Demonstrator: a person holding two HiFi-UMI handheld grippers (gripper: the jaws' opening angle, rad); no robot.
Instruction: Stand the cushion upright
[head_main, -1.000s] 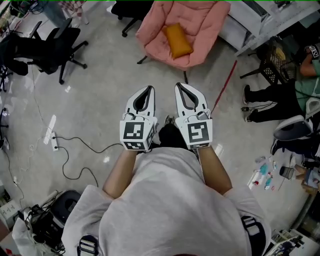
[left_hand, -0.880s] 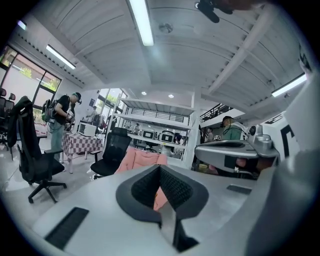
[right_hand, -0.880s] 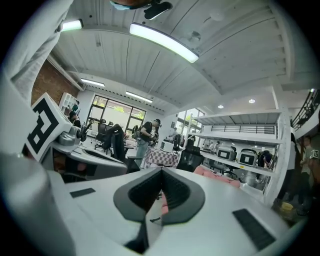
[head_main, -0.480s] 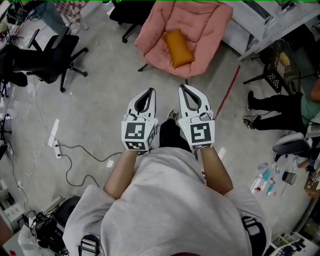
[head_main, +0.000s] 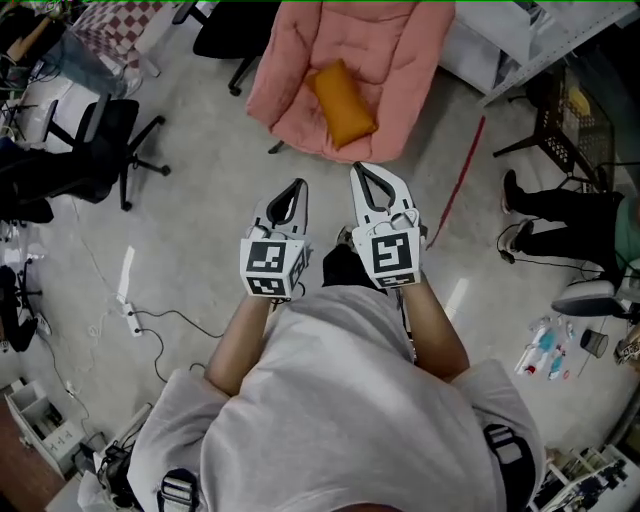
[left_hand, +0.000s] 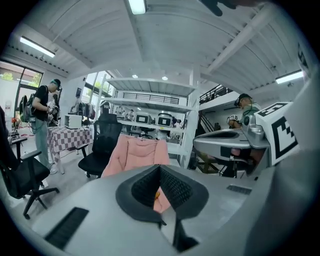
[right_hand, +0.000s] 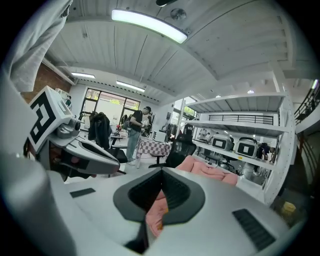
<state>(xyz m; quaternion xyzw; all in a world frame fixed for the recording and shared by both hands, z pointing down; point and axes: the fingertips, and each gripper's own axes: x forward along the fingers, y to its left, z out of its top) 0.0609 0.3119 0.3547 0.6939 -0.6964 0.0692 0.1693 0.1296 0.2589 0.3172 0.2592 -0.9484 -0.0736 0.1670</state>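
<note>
Left gripper (head_main: 298, 186) and right gripper (head_main: 360, 172): jaws pressed together on both, nothing between them, held side by side and aimed toward the pink chair (head_main: 400, 70). The orange cushion (head_main: 342, 104) lies slanted on that chair's seat, well apart from both grippers, so the task is judged not begun: approach, grasp and raising all remain. Bare floor (head_main: 200, 220) gives open passage to the chair, with the black office chair (head_main: 90, 150) on the left and a seated person's legs (head_main: 560, 205) on the right standing clear.
</note>
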